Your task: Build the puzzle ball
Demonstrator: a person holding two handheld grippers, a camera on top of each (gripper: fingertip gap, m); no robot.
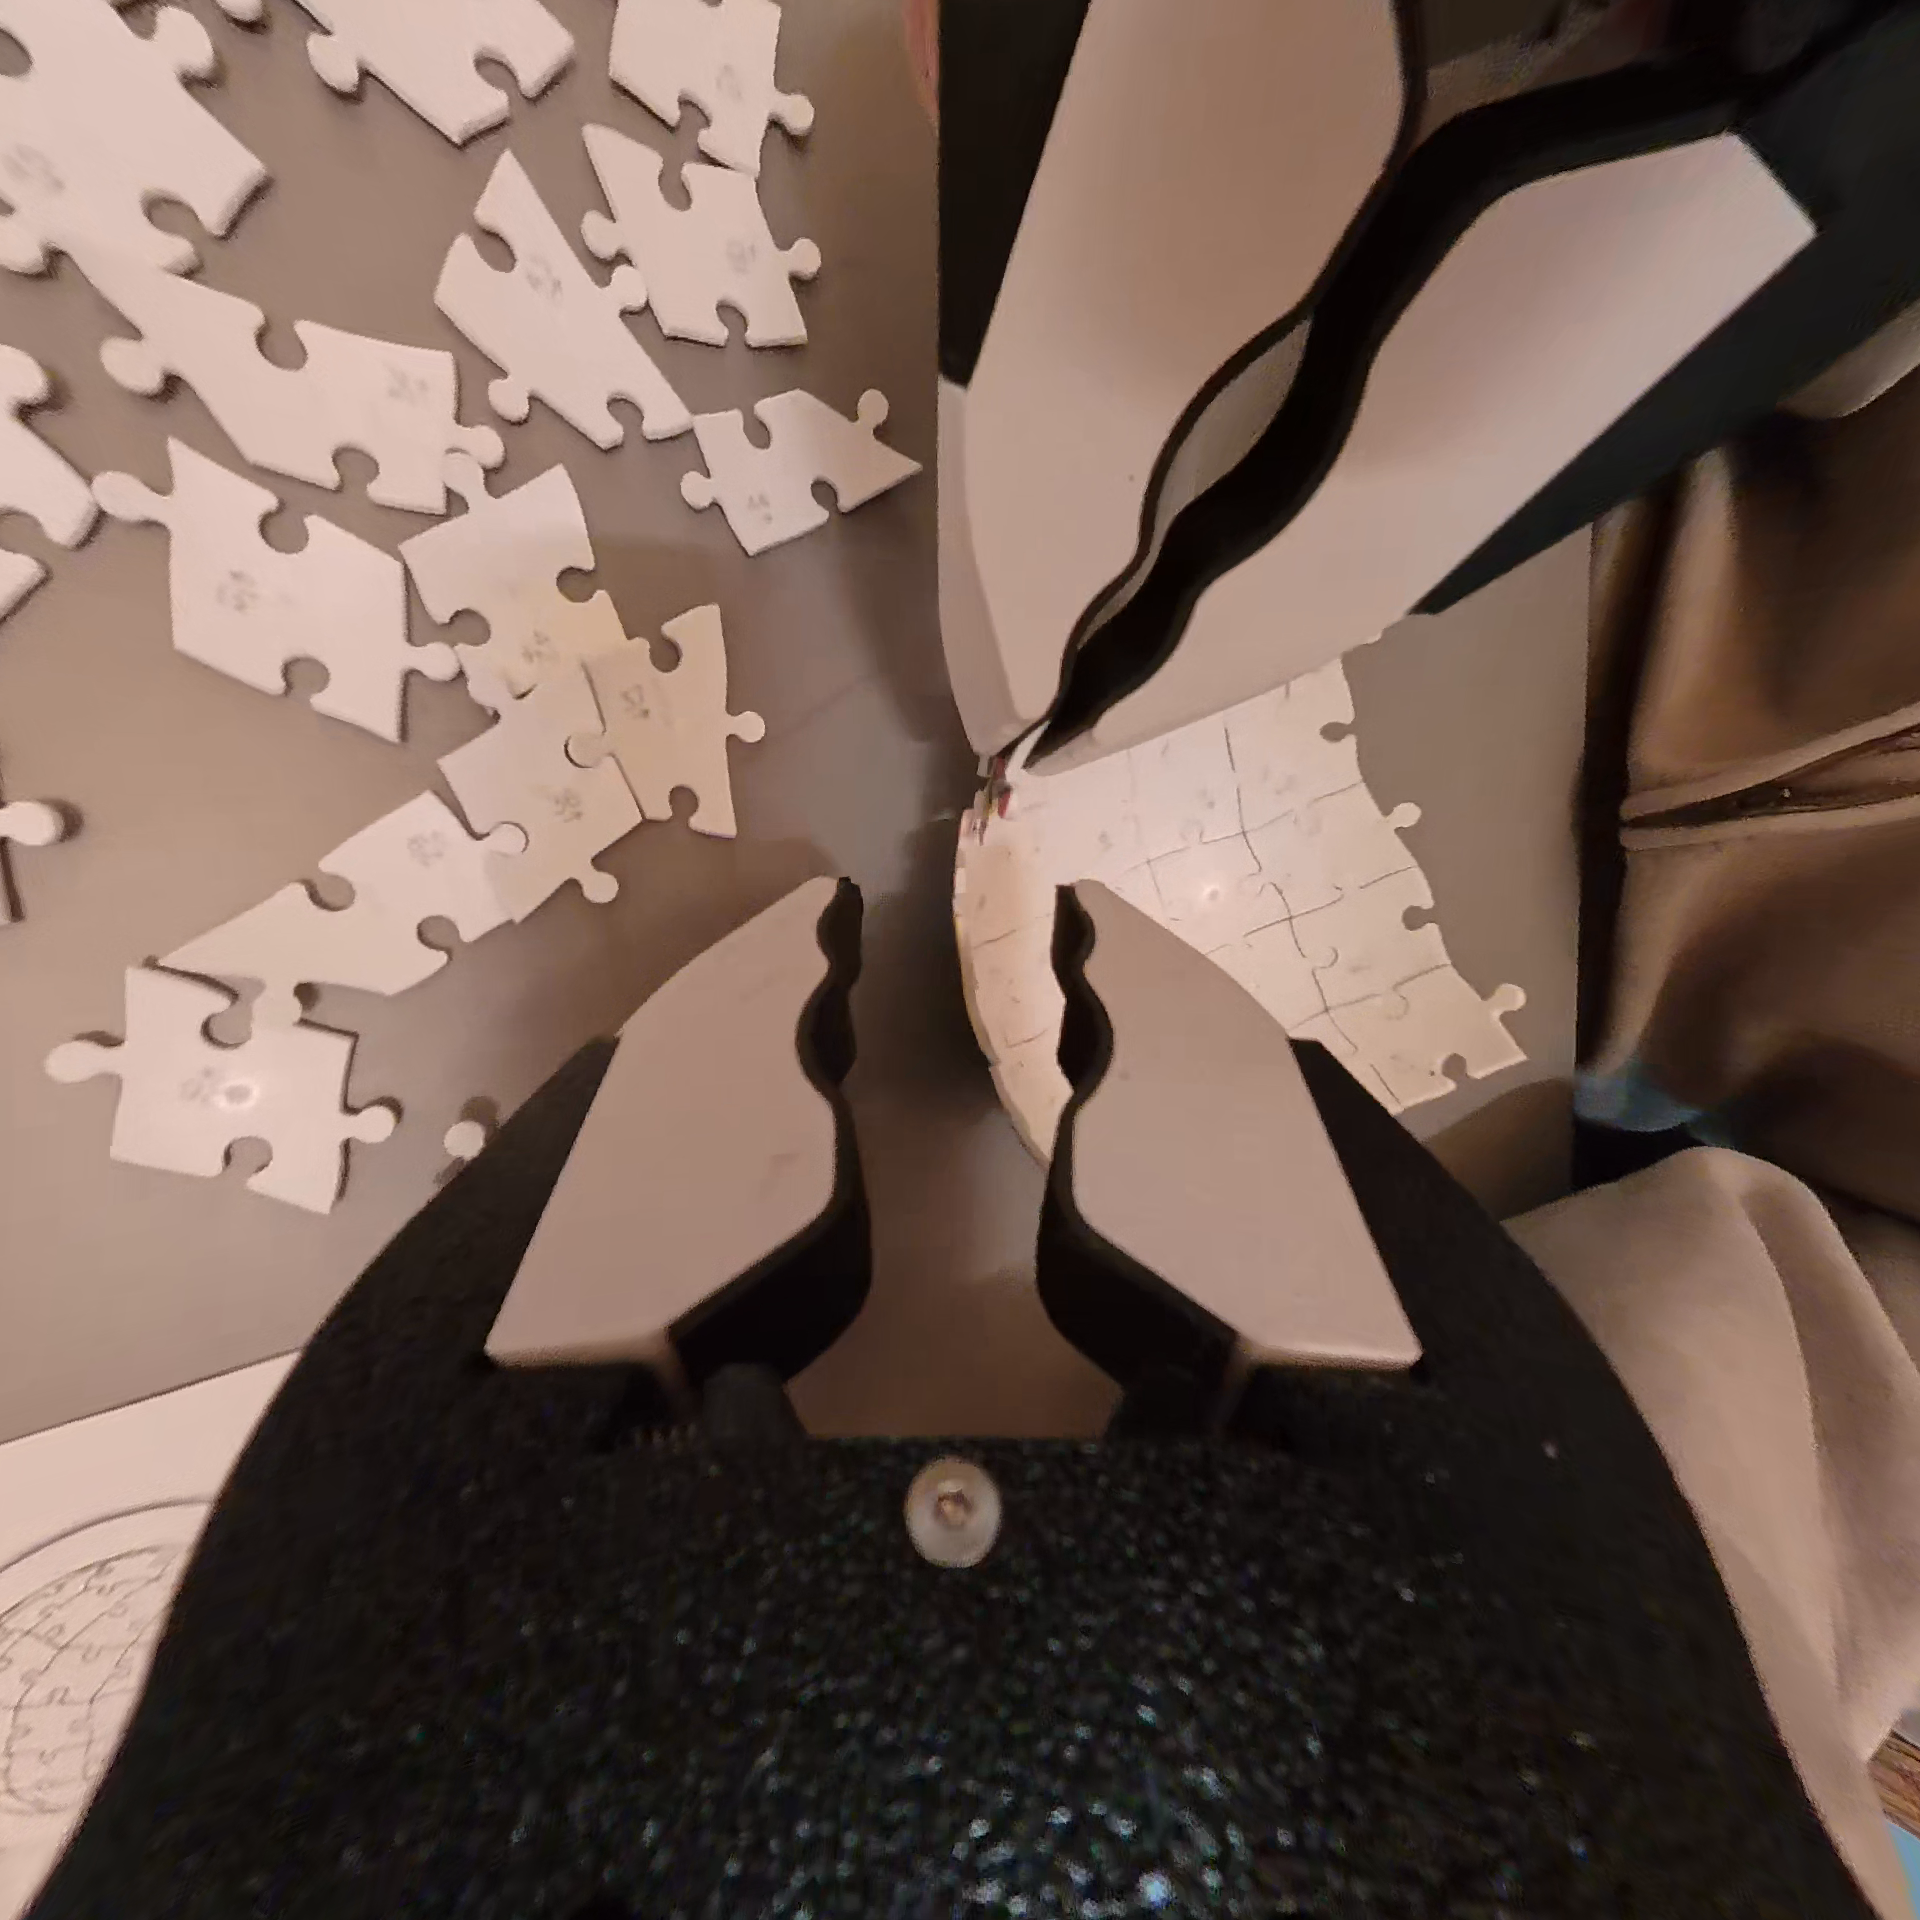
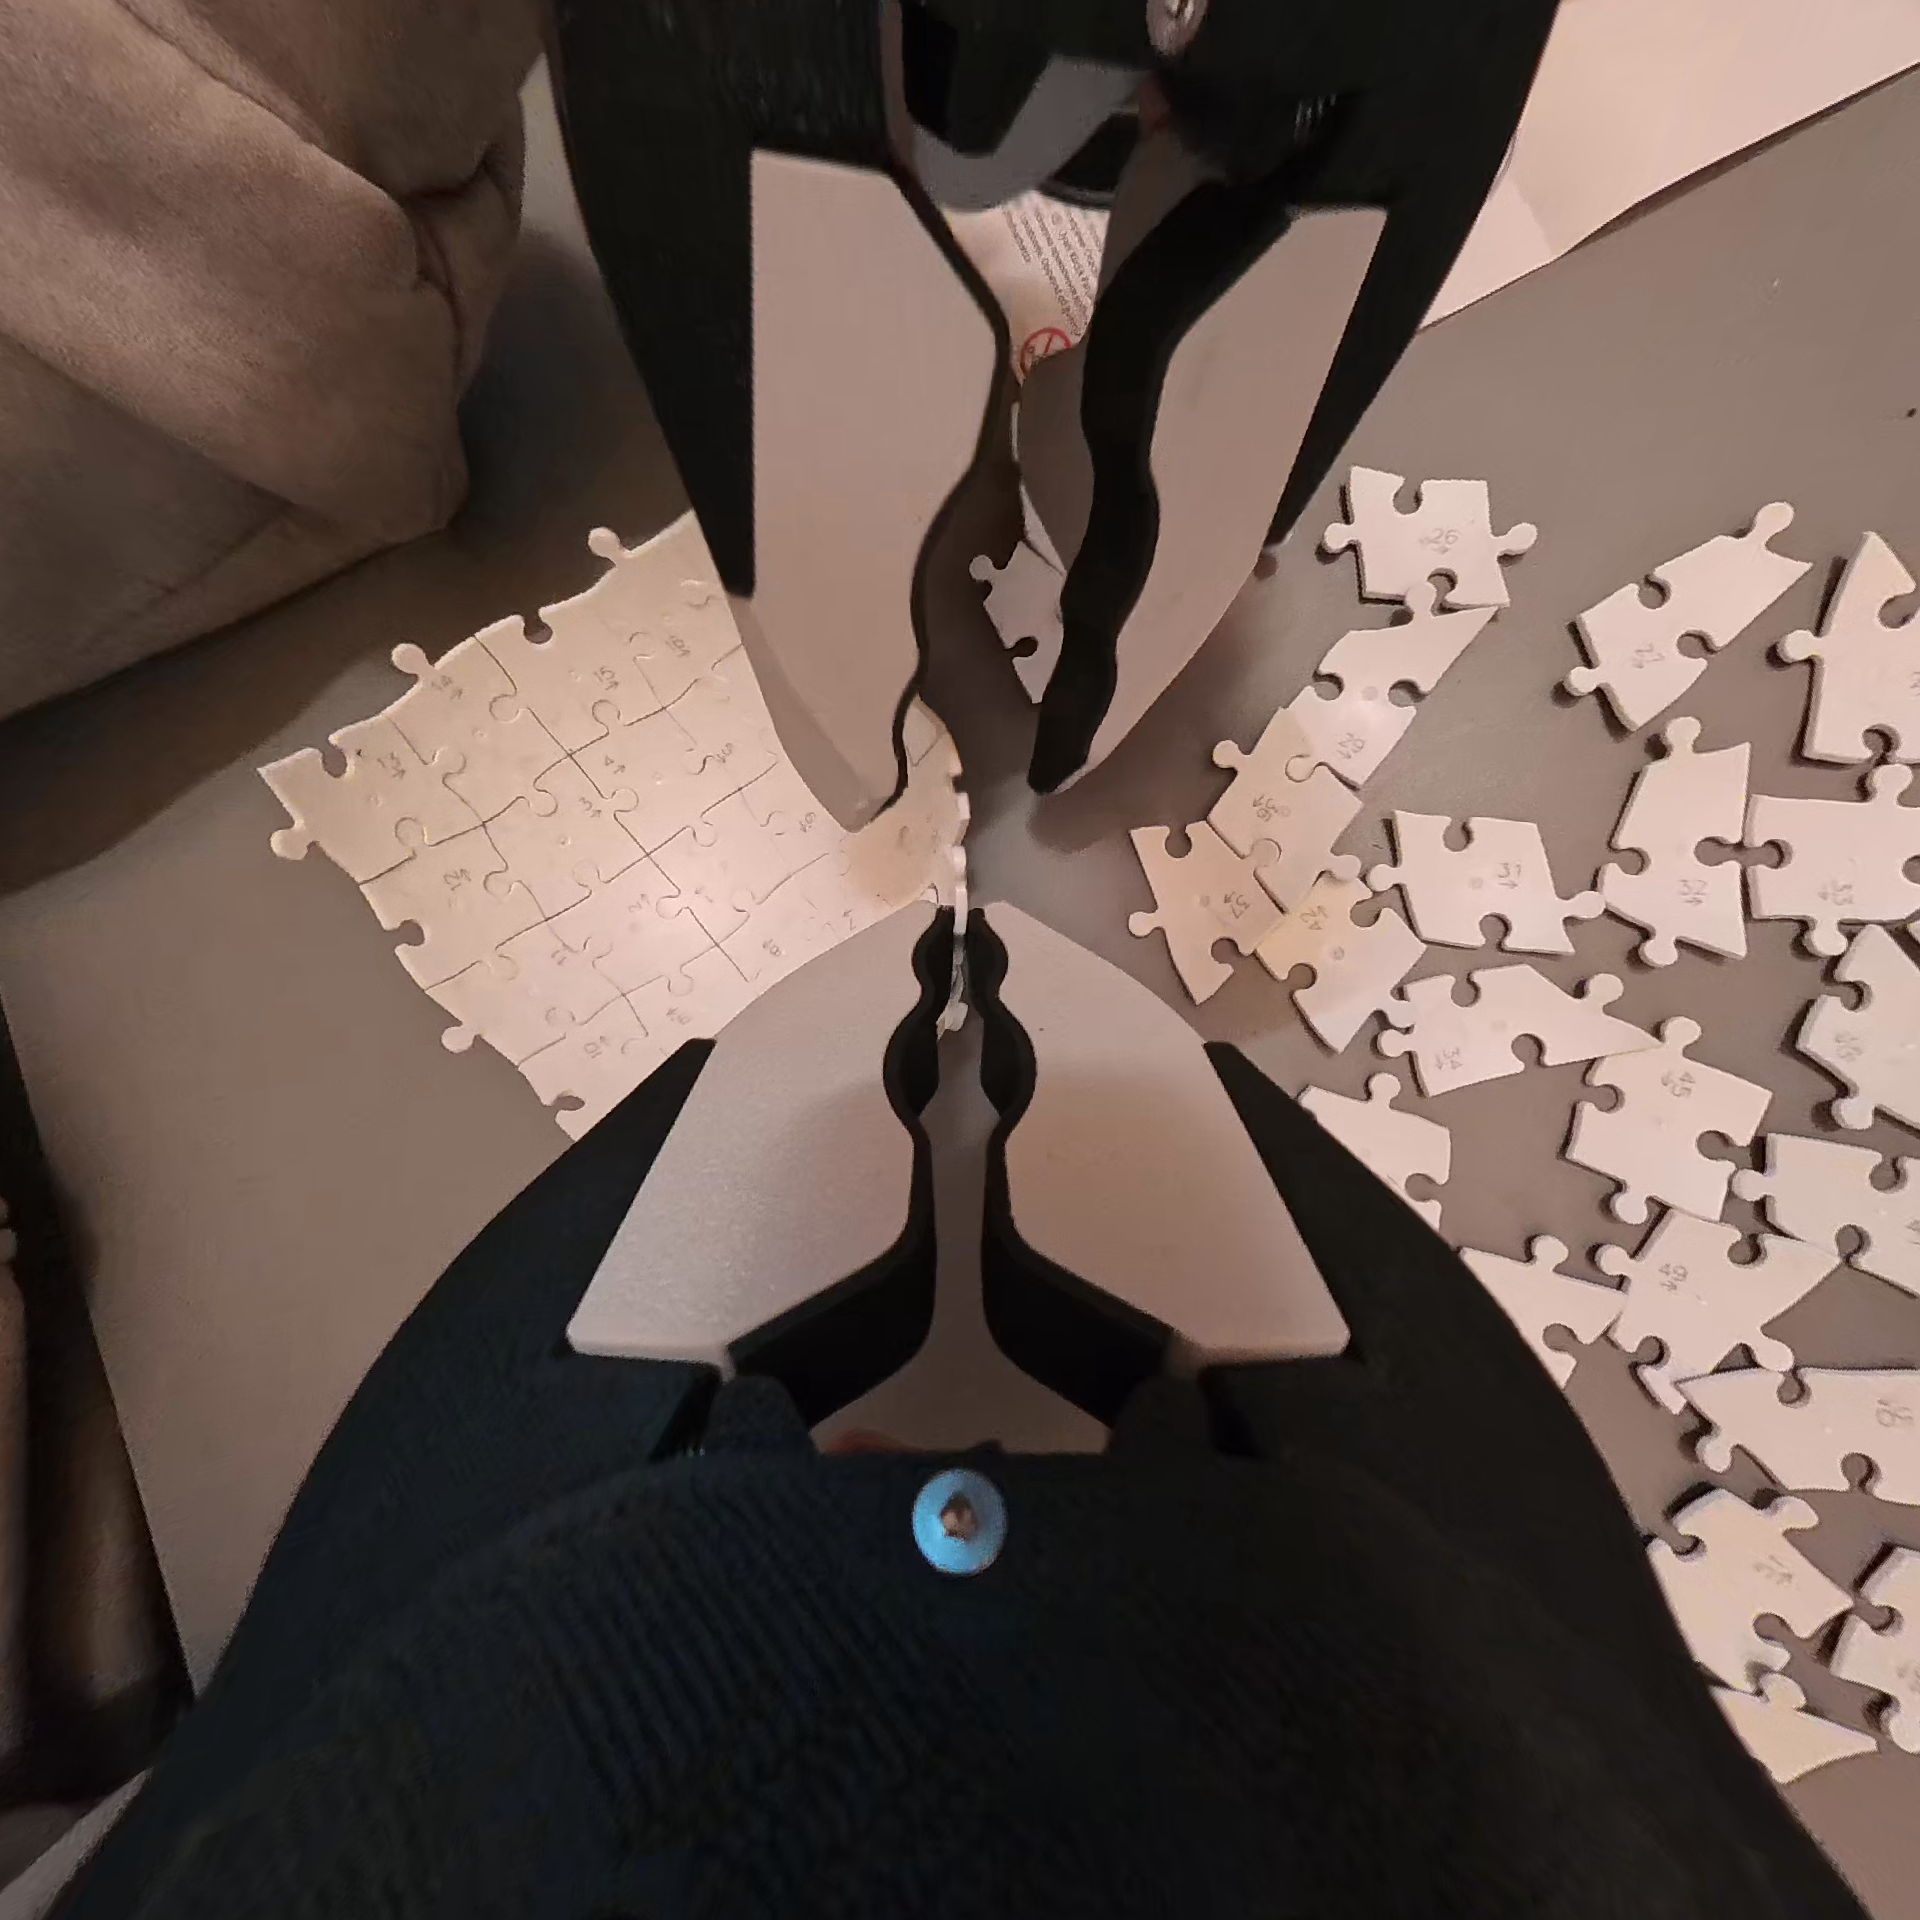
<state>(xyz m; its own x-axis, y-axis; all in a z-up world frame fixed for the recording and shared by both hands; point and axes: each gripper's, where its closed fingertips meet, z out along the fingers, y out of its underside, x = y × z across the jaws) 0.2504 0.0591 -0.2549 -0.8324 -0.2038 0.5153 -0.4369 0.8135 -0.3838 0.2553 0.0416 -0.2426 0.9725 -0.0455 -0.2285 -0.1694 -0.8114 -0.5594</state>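
A curved, joined section of white puzzle pieces (image 1: 1278, 883) lies on the grey table; it also shows in the right wrist view (image 2: 582, 831). My right gripper (image 2: 956, 920) is shut on this section's edge; in the left wrist view it (image 1: 1013, 753) comes in from the top. My left gripper (image 1: 961, 899) is open and holds nothing. Its fingers stand either side of the same edge, just opposite the right gripper's tips. In the right wrist view it (image 2: 964, 800) comes in from the top, one finger over the section. Several loose white pieces (image 1: 312, 613) lie scattered beside the section (image 2: 1496, 883).
A beige cushion (image 1: 1766, 779) borders the table next to the joined section (image 2: 208, 312). A white printed sheet (image 1: 94, 1558) lies at the table's edge by the left gripper, also in the right wrist view (image 2: 1662, 135). Grey table (image 1: 883, 644) shows between the pieces. The grippers are tip to tip, or close to it.
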